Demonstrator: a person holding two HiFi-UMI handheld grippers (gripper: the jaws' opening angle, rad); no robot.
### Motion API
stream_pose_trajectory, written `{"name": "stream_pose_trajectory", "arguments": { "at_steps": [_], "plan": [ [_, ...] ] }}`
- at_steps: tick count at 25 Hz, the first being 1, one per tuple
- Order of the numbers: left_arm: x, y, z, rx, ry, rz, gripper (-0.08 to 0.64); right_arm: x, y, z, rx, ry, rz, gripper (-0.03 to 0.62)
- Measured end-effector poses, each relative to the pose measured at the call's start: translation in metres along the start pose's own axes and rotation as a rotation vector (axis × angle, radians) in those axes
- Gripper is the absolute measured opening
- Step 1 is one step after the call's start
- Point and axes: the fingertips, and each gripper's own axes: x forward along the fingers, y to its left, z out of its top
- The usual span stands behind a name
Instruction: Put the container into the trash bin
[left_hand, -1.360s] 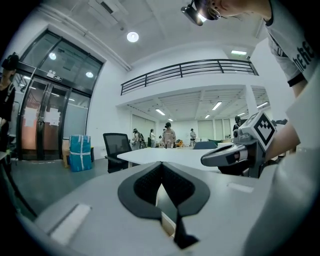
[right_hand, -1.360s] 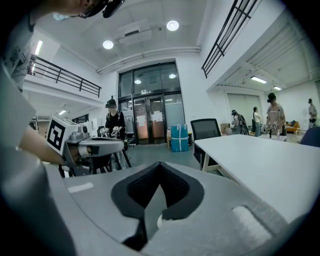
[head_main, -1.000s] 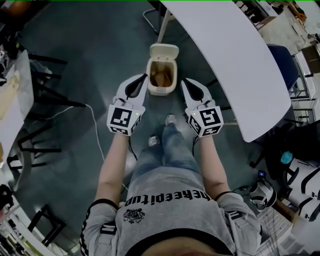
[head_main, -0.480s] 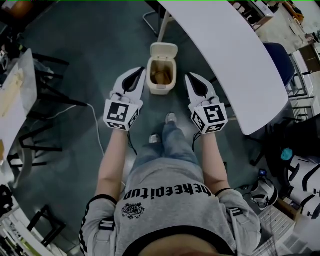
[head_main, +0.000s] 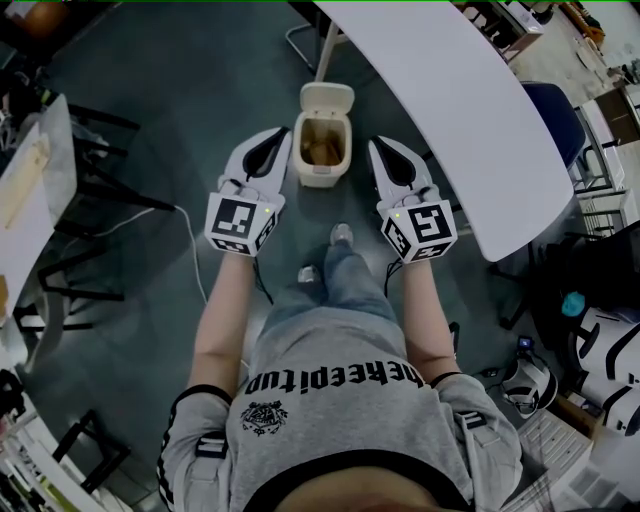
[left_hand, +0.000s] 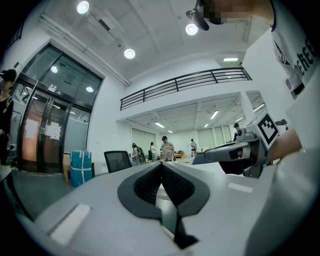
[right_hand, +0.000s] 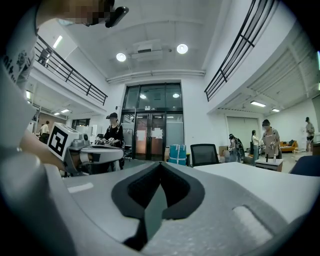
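A cream trash bin (head_main: 325, 175) stands on the dark floor with its lid (head_main: 328, 97) flipped back. A brown container (head_main: 322, 150) lies inside it. My left gripper (head_main: 286, 131) hangs just left of the bin and my right gripper (head_main: 373, 142) just right of it, both above floor level. Each is shut with nothing between its jaws. In the left gripper view the left gripper (left_hand: 161, 164) has its jaws pressed together, and the right gripper (left_hand: 235, 152) shows beside it. The right gripper view shows the right gripper (right_hand: 160, 164) shut the same way.
A long white table (head_main: 470, 110) runs along the right of the bin, with a blue chair (head_main: 565, 125) behind it. Black chairs (head_main: 95, 180) and a white cable (head_main: 190, 255) are on the left. The person's feet (head_main: 340, 237) stand just short of the bin.
Both grippers have risen from beside the bin and now stand a little farther apart. Both stay shut and empty. The bin has not moved.
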Motion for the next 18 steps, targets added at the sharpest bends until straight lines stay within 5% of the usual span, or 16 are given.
{"name": "stream_pose_trajectory", "arguments": {
  "at_steps": [18],
  "plan": [
    [-0.01, 0.003, 0.015, 0.003, -0.035, -0.014, 0.008, -0.008, 0.01, 0.02, -0.01, -0.049, -0.02, -0.003]
  ]
}}
